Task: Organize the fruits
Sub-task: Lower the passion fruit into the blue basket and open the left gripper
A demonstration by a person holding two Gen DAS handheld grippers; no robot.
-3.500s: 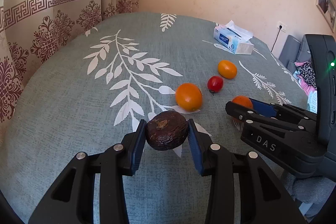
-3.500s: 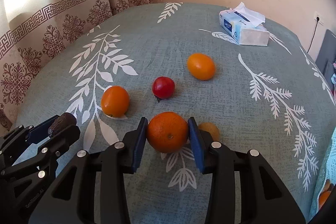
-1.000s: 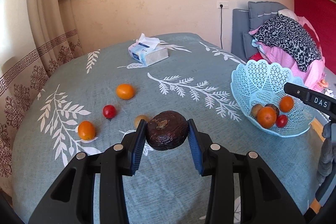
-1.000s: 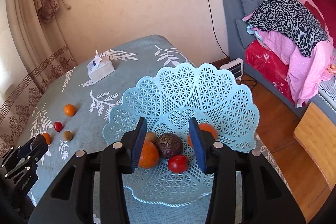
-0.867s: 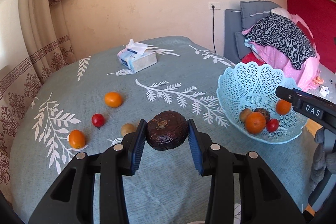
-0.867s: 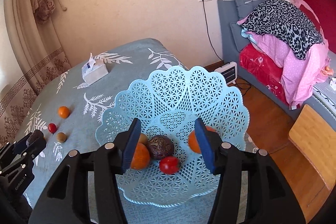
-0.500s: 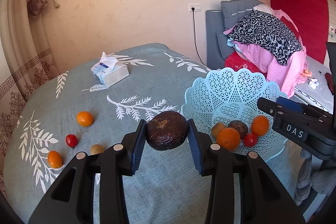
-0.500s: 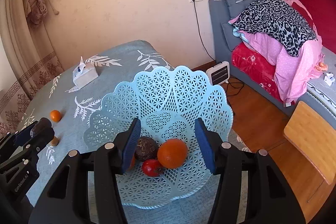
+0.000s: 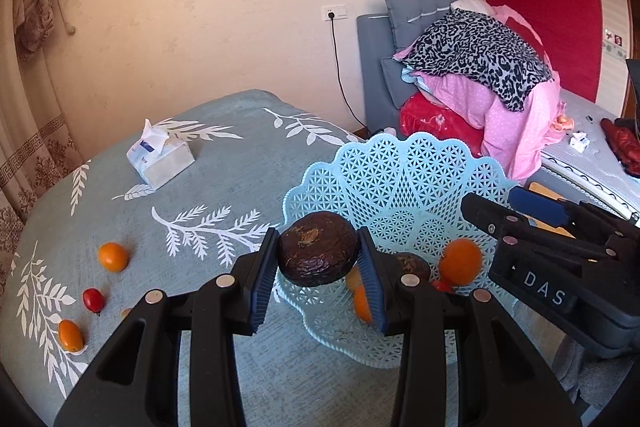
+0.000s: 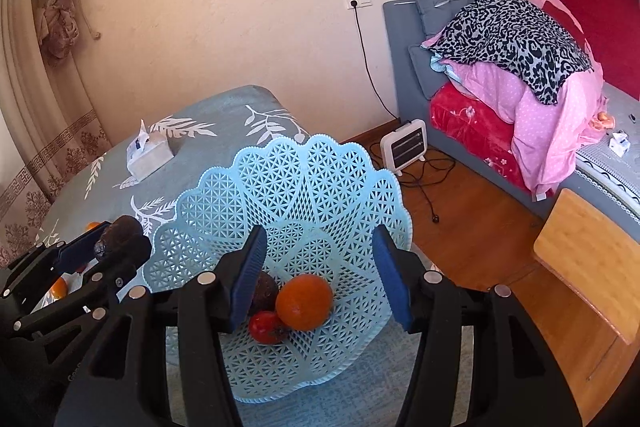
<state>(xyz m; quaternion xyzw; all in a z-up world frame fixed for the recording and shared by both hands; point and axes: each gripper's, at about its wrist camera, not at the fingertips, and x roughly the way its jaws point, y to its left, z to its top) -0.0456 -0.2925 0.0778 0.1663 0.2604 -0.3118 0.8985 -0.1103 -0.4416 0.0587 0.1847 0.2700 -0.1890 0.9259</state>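
My left gripper (image 9: 318,267) is shut on a dark brown wrinkled fruit (image 9: 318,254) and holds it above the near left rim of the pale blue lattice basket (image 9: 400,179). My right gripper (image 10: 318,259) hangs open over the basket (image 10: 304,179) with nothing between its pads. Below it in the basket lie an orange (image 10: 304,302), a red tomato (image 10: 266,327) and a dark fruit (image 10: 264,289). An orange (image 9: 113,257), a tomato (image 9: 93,299) and a second orange (image 9: 71,335) lie loose on the tablecloth at the left.
A tissue box (image 9: 160,159) sits at the far side of the table. The basket stands near the table's right edge. Beyond that edge are a small white heater (image 10: 404,147) with cables on the floor, a wooden stool (image 10: 592,259) and a sofa piled with clothes (image 10: 516,39).
Both grippers have come from the loose fruit to the basket. The right one no longer holds its orange and its jaws have widened. The left has carried the dark fruit to the basket's rim.
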